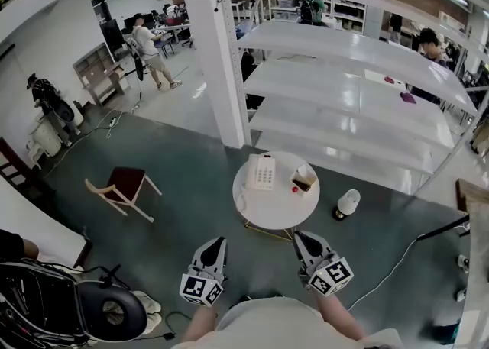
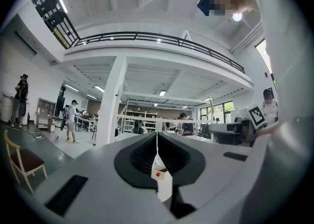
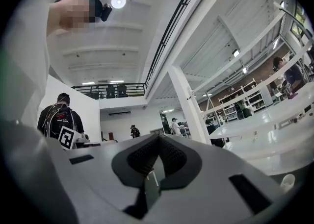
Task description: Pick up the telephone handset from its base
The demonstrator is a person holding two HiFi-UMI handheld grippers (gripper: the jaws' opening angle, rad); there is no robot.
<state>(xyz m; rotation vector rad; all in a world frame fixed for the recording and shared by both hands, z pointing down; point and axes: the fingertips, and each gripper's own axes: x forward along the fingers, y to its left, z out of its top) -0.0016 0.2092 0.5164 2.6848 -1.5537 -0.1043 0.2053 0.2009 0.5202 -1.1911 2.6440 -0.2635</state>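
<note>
Lying on the small round white table (image 1: 269, 211), the white desk telephone (image 1: 264, 172) is a pale slab, parts too small to separate; left gripper (image 1: 221, 240) and right gripper (image 1: 299, 235) jaws meet, empty

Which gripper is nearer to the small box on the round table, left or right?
Right. The right gripper hangs just off the near edge of the table, almost in line with the box; the left gripper is level with it but farther left.
</note>
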